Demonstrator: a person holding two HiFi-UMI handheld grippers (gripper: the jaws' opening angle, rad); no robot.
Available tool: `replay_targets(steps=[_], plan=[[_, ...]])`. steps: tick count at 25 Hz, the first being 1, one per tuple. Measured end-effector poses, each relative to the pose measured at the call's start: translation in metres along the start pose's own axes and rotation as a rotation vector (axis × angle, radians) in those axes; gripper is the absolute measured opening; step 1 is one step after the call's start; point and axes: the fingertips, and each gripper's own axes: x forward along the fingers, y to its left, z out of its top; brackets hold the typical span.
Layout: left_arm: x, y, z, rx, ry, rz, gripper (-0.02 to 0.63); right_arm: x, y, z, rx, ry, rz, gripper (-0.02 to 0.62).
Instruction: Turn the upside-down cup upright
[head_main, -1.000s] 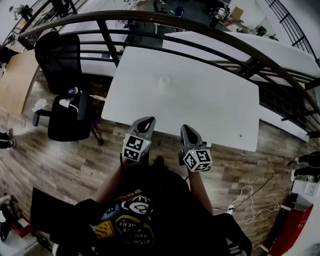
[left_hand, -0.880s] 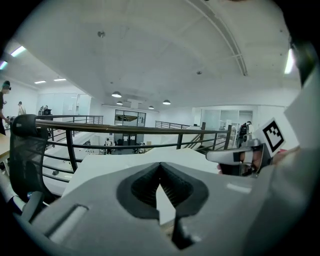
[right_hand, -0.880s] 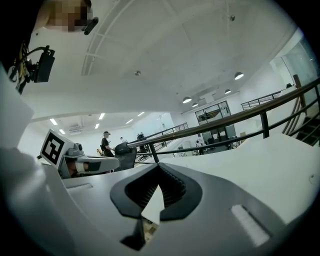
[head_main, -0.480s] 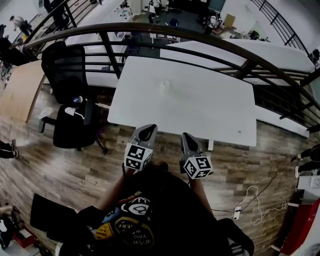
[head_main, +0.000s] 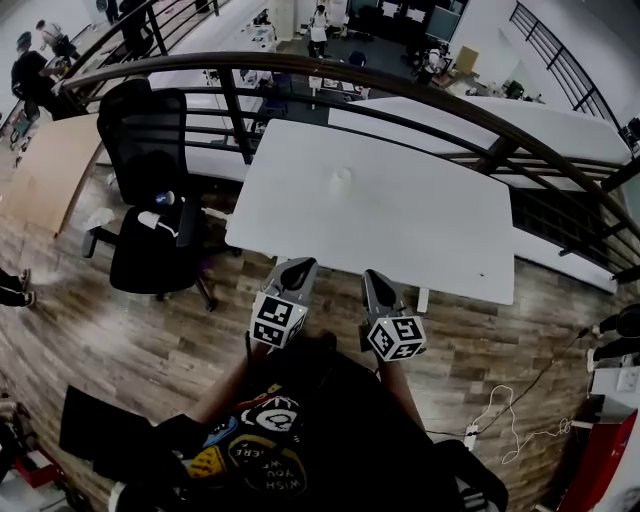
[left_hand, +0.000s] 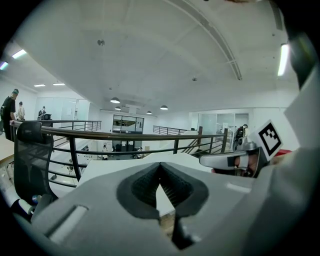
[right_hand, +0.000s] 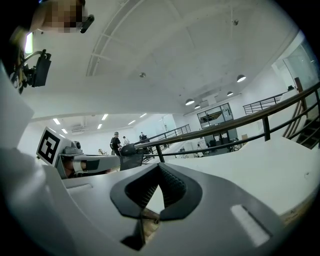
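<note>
cup (head_main: 343, 176) mid-bench (head_main: 430, 235), too small to tell which way up | left gripper (head_main: 297, 266), right gripper (head_main: 372, 278): jaws clenched, empty, at near edge, well short of cup | step: approach or finished, unsettled

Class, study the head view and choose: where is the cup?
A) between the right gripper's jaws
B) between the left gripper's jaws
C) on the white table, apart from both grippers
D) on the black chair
C: the cup stands alone on the white table, toward its far side, while the left gripper and the right gripper, jaws together and empty, hang by its near edge.
</note>
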Motion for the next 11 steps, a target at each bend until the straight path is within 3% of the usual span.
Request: replay_targets(steps=[11], plan=[[0.0006,0.0023,0.0044,0.018,-0.014,-0.005,0.005,0.0041,0.0082,-0.0003,-0.003,0.005,0.016,-0.003]])
